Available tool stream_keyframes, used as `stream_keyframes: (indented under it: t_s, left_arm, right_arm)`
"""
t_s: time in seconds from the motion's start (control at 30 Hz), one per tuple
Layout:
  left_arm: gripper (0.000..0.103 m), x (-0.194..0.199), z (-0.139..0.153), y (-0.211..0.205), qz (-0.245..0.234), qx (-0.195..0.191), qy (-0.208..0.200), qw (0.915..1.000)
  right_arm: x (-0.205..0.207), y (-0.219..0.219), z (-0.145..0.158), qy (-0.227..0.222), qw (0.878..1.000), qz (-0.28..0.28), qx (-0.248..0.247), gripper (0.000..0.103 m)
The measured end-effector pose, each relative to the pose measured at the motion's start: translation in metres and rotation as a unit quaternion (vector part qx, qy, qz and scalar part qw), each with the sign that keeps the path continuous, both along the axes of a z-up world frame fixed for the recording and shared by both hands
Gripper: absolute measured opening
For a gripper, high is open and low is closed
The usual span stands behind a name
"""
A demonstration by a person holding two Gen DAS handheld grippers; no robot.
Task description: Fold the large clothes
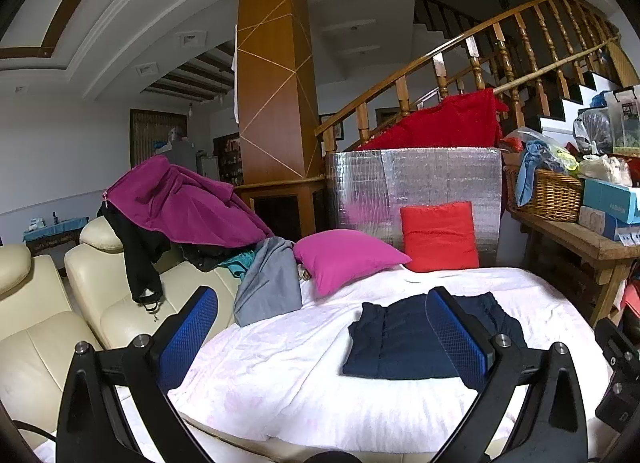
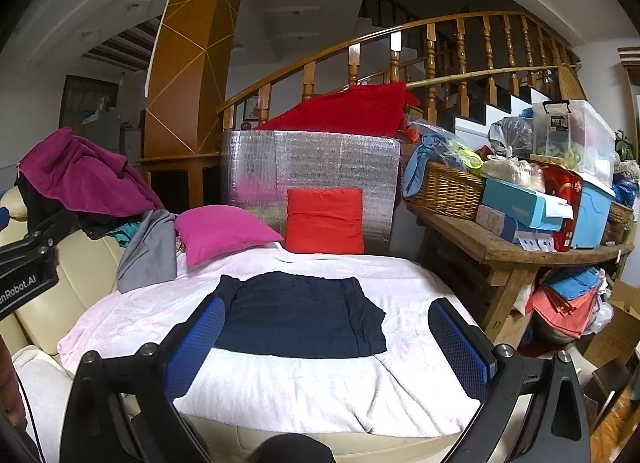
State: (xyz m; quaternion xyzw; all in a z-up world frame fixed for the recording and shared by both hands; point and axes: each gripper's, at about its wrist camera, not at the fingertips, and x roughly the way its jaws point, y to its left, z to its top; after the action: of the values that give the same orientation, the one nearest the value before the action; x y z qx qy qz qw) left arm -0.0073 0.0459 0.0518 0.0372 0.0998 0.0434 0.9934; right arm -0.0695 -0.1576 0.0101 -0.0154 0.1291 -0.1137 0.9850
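A folded navy garment (image 1: 400,339) lies flat on the pale pink blanket (image 1: 288,363) over the sofa; it also shows in the right wrist view (image 2: 300,319). My left gripper (image 1: 320,339) is open and empty, held above the blanket's near left part, short of the garment. My right gripper (image 2: 324,347) is open and empty, held just in front of the garment's near edge. A purple coat (image 1: 188,203) and dark clothes are heaped on the sofa back, with a grey garment (image 1: 268,283) draped beside them.
A magenta cushion (image 1: 344,263) and a red cushion (image 1: 438,237) lean against a silver foil panel (image 1: 416,175). A cluttered wooden bench (image 2: 516,247) with a wicker basket (image 2: 444,191) and boxes stands at the right. Cream sofa seats (image 1: 48,327) lie at the left.
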Motion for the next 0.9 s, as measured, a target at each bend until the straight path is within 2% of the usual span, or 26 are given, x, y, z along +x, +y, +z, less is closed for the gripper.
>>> stream_keyframes:
  t_s: [0.5,0.73,0.9]
  left_arm:
    - [0.103,0.015,-0.003,0.008,0.004,-0.003,0.008,1.0]
    - [0.103,0.059,-0.026,0.018,0.007,-0.016,0.046,0.9988]
    - [0.103,0.1,-0.044,0.024,0.016,-0.028,0.075,0.9967]
  right_arm:
    - [0.019,0.001,0.012,-0.008,1.0,0.0,-0.005,0.103]
    - [0.057,-0.008,0.01,0.014,1.0,-0.011,0.007,0.103]
    - [0.1,-0.013,-0.01,0.06,0.998,-0.016,0.008,0.103]
